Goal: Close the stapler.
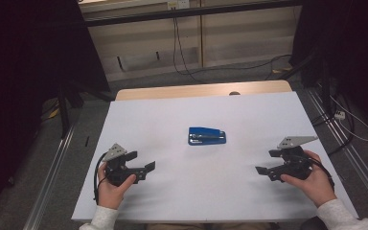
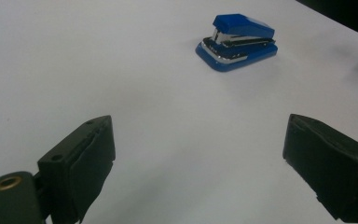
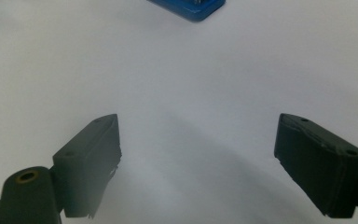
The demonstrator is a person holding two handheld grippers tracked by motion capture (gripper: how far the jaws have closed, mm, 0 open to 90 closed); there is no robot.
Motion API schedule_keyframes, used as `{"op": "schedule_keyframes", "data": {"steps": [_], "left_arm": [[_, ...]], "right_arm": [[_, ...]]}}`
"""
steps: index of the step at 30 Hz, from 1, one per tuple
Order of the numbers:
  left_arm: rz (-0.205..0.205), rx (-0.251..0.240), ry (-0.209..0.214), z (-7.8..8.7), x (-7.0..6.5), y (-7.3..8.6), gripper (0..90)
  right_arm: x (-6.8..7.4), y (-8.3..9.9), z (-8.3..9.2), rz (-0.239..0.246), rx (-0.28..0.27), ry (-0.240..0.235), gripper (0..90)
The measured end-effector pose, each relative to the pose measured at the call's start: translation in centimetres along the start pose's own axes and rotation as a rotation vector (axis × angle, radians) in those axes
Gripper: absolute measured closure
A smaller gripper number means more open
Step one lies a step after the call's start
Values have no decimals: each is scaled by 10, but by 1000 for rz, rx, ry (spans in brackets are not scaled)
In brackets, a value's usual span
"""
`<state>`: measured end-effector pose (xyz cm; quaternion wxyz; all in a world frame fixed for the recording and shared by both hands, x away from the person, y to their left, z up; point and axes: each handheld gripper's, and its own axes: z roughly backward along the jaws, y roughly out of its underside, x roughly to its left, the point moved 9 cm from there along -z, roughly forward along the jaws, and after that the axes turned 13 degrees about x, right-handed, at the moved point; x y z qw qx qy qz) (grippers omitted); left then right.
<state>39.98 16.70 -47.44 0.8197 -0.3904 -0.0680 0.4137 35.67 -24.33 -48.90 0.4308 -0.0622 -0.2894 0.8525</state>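
High view: blue stapler point(image 1: 207, 135) sits flat mid-table on the white sheet point(image 1: 182, 191), long axis running left-right, nothing else near it. Left gripper point(image 1: 143, 167) and right gripper point(image 1: 262, 169) are both parked low near the front edge, one each side, jaws pointing inward, well apart from the stapler. Both empty. Looks like pre-approach to me.

Left gripper view: jaws spread wide, nothing between them, bare sheet underneath. Stapler point(image 2: 237, 41) is ahead and a bit right of centreline, hinge end and open mouth both visible, chrome mag strip showing. Approach tip: yaw the gripper so the stapler centres between the pads, come in across the short width, not lengthwise. Grip the base + body low, not just the top arm, else it'll pivot or fire a staple.

Right gripper view: jaws wide open too, empty. Only a corner of the stapler point(image 3: 191, 8) at the top edge, so this one is aimed short of it; needs fwd travel + slight tilt up before any grab. Plastic shell looks slick, so close slowly, keep it flat on the table til the pads seat on both sides.
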Motion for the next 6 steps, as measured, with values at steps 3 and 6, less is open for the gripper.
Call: {"op": "schedule_keyframes", "data": {"steps": [3, 6], "left_arm": [[5, 3, 1, 6, 2, 7, 92], [6, -2, 7, 11, 3, 12, 91]], "right_arm": [[0, 1, 2, 1, -5, -1, 139], [0, 2, 3, -1, -8, 3, 139]]}}
